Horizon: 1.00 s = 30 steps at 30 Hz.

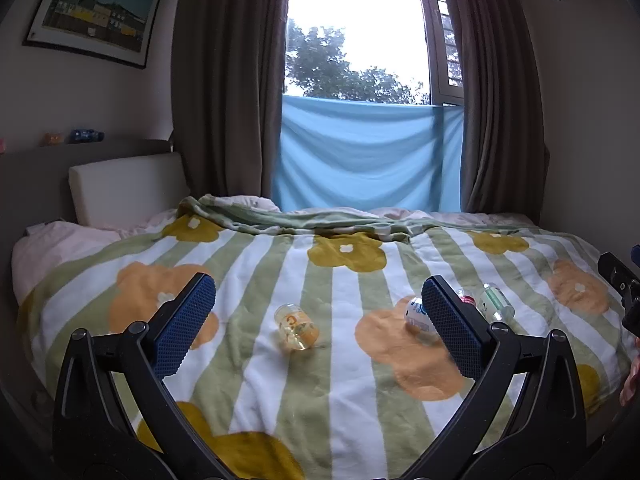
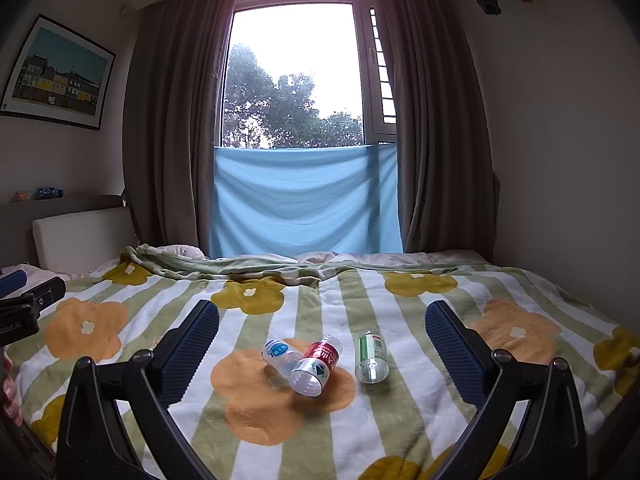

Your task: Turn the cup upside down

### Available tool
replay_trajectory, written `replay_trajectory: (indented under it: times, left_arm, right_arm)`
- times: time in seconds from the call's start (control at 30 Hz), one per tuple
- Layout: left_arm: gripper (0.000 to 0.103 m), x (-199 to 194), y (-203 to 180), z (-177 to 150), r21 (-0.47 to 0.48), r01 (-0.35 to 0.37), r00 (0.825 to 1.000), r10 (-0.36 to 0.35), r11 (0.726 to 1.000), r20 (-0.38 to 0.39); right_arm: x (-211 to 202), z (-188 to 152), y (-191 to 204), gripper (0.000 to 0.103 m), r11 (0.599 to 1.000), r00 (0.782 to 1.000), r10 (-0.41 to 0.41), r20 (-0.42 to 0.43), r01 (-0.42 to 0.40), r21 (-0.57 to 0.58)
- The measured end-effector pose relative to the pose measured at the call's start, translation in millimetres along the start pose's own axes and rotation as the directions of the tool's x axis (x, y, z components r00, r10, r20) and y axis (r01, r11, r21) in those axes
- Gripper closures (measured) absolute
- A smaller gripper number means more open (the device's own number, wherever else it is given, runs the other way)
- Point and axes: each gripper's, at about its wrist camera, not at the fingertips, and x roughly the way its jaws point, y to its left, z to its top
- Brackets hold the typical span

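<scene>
Several small clear plastic cups lie on their sides on the flowered blanket (image 1: 328, 368). In the left wrist view an orange-labelled cup (image 1: 297, 327) lies ahead between the fingers of my open, empty left gripper (image 1: 318, 300). A blue-labelled cup (image 1: 416, 316) and a green-labelled cup (image 1: 497, 303) lie to its right, with a red-labelled one partly hidden behind the right finger. In the right wrist view the blue-labelled cup (image 2: 280, 354), red-labelled cup (image 2: 316, 365) and green-labelled cup (image 2: 371, 357) lie ahead of my open, empty right gripper (image 2: 322, 320).
The bed fills both views, with a folded blanket ridge (image 2: 240, 266) at the far side, a white headboard cushion (image 1: 124, 186) at the left, and curtains with a blue cloth (image 2: 306, 200) under the window. The left gripper's body shows at the right wrist view's left edge (image 2: 24, 308).
</scene>
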Motion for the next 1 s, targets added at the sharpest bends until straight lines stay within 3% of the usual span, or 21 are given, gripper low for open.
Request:
replay_trajectory:
  times: [1.0]
  left_arm:
    - [0.0, 0.8, -7.3, 0.0, -0.002, 0.013, 1.0, -0.013, 1.0, -0.011]
  right_arm:
    - [0.0, 0.7, -6.1, 0.0, 1.0, 1.0, -0.003, 0.023, 0.003, 0.006]
